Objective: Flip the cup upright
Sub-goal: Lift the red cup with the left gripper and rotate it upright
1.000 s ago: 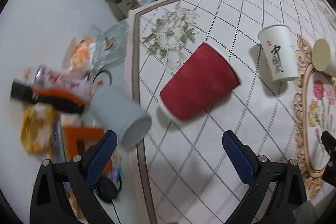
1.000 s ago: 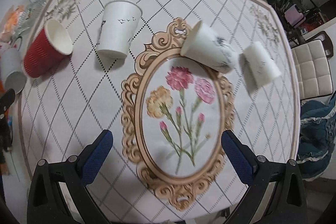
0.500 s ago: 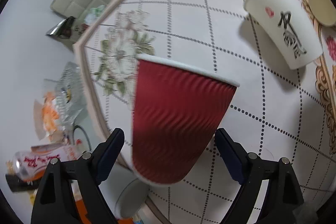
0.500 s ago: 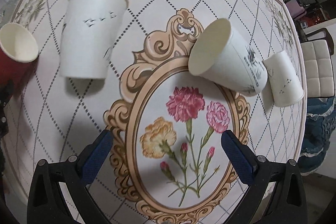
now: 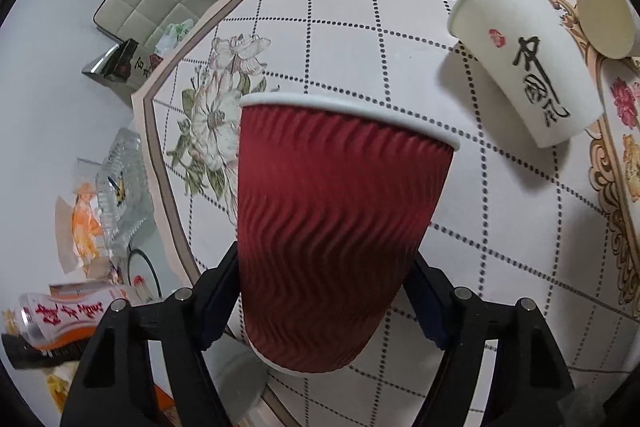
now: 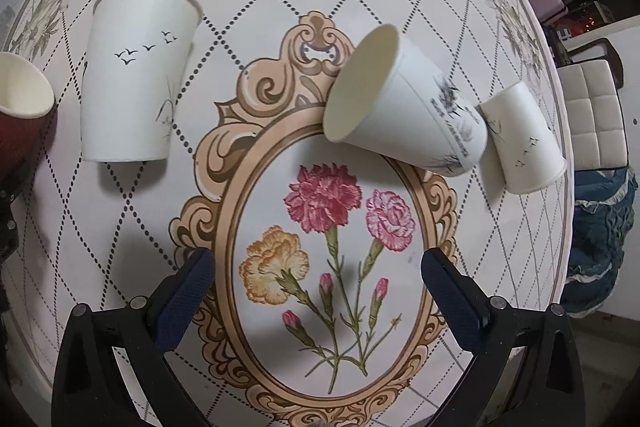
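My left gripper (image 5: 320, 291) is shut on a red ribbed paper cup (image 5: 332, 227), its blue pads pressed on both sides of the cup's lower body. The cup's white rim points away from the camera. The same red cup (image 6: 22, 115) shows at the left edge of the right wrist view, mouth facing right. My right gripper (image 6: 316, 291) is open and empty above the flower oval on the table. A white cup with birds (image 6: 136, 75), a white cup with its mouth showing (image 6: 400, 103) and a smaller white cup (image 6: 524, 139) lie on their sides.
The round table has a patterned cloth (image 5: 360, 27) with a gold oval frame (image 6: 224, 187). A white cup with black writing (image 5: 528, 67) lies right of the red cup. Bottles and packets (image 5: 68, 311) lie on the floor to the left. A padded chair (image 6: 596, 115) stands at the right.
My left gripper has closed on the red cup, which now fills the space between the fingers. My right gripper has moved in closer over the table and stays open.
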